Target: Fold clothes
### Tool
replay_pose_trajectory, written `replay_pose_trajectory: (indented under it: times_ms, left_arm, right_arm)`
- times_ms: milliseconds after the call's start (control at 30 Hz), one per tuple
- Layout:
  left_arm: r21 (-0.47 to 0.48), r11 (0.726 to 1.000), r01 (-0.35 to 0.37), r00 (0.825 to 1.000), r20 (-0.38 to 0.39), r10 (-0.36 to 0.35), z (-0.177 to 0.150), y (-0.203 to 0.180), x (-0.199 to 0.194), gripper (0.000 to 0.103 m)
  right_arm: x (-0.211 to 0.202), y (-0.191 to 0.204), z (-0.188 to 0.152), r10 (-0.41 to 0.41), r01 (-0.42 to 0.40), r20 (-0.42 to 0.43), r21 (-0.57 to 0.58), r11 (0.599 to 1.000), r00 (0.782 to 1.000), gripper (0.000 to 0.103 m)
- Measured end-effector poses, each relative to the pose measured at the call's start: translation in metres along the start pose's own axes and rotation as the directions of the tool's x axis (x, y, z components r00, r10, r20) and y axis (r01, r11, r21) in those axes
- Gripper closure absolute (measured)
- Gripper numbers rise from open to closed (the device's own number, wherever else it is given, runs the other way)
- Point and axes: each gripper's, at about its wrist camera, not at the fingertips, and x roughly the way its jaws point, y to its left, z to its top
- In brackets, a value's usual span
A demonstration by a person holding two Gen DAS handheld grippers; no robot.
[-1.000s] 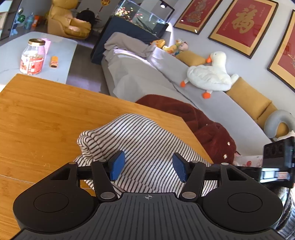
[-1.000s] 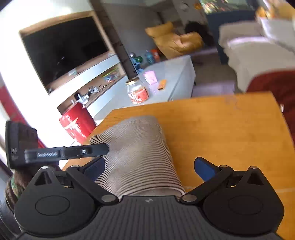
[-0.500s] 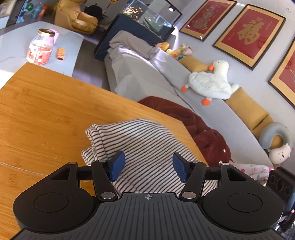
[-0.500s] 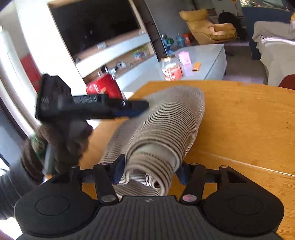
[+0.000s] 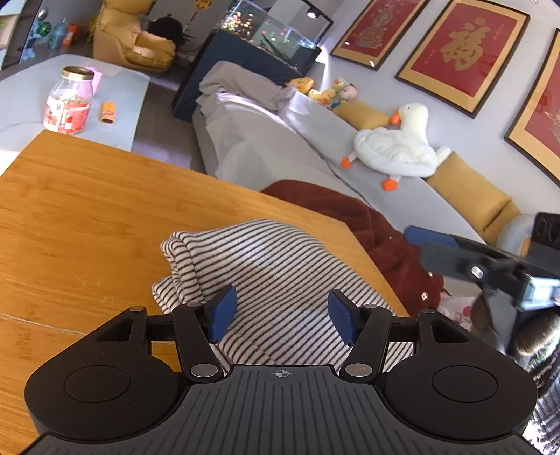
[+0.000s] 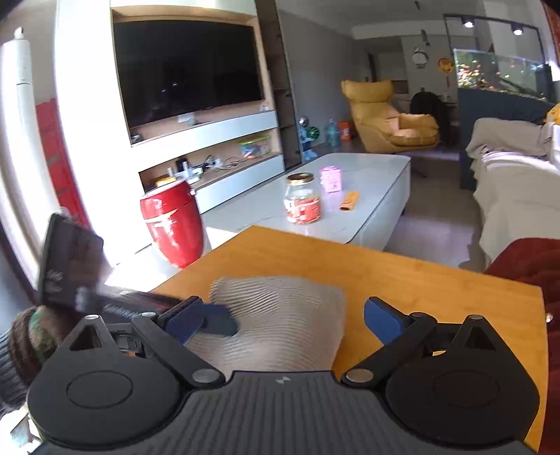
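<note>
One striped garment (image 5: 276, 269) on wooden table (image 5: 87, 217), left tongs (image 5: 280, 316) apart, right tongs (image 6: 283, 316) opening, sofa (image 5: 280, 154) behind.

Readable text is scarce. One large gold Chinese character, 福, on the red framed picture (image 5: 462, 52) on the far right wall, seen from my left camera. The other red framed pictures (image 5: 367, 33) show gold designs I can't read. Jar (image 6: 302, 203) on the far grey table has a red-and-white label, print too small. The red drum (image 6: 171, 224) at left carries a white mark, not legible.
</note>
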Motion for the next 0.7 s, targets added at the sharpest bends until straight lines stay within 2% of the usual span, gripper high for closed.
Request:
replay_pose_trajectory:
  times_ms: [67,133,233,267,367,433,467,567,700]
  left_arm:
    - [0.001,1.000,0.001,1.000,-0.001,-0.001,0.000,0.000,0.000,0.040]
    - [0.001,1.000,0.002,1.000,-0.001,-0.002,0.000,0.000,0.000,0.040]
    - [-0.003,1.000,0.008,1.000,0.000,-0.008,0.000,0.001,0.001,0.040]
    - [-0.005,1.000,0.007,1.000,0.001,-0.007,0.001,0.002,0.001,0.040]
    - [-0.021,1.000,0.011,1.000,0.018,-0.010,0.005,-0.001,-0.004,0.040]
    - [-0.032,0.999,0.016,0.999,0.035,-0.015,0.008,-0.003,-0.009,0.037]
    - [-0.018,1.000,0.004,0.998,0.062,-0.003,0.011,-0.007,-0.013,0.033]
    - [0.024,0.999,-0.039,0.992,0.122,0.036,0.020,-0.018,-0.019,0.031]
    - [0.026,0.998,-0.059,0.998,0.038,0.058,0.027,-0.014,0.007,0.033]
  right_arm:
    - [0.027,-0.009,0.010,-0.050,0.050,-0.026,0.028,0.998,0.998,0.004]
    - [0.061,-0.017,0.013,-0.086,0.090,-0.089,0.036,0.995,0.992,0.004]
    - [0.118,-0.023,0.000,-0.172,0.171,-0.228,-0.026,0.985,0.958,0.000]
    - [0.130,-0.025,-0.006,-0.183,0.181,-0.247,-0.034,0.983,0.952,0.000]
    - [0.133,-0.033,-0.013,-0.160,0.176,-0.251,0.040,0.984,0.955,0.000]
    - [0.126,-0.028,-0.017,-0.187,0.192,-0.228,-0.001,0.981,0.956,0.000]
    - [0.124,-0.026,-0.018,-0.202,0.202,-0.217,-0.021,0.979,0.955,0.000]
    - [0.121,-0.021,-0.020,-0.223,0.219,-0.201,-0.045,0.975,0.954,0.000]
    - [0.112,-0.014,-0.020,-0.245,0.233,-0.168,-0.087,0.969,0.955,0.000]
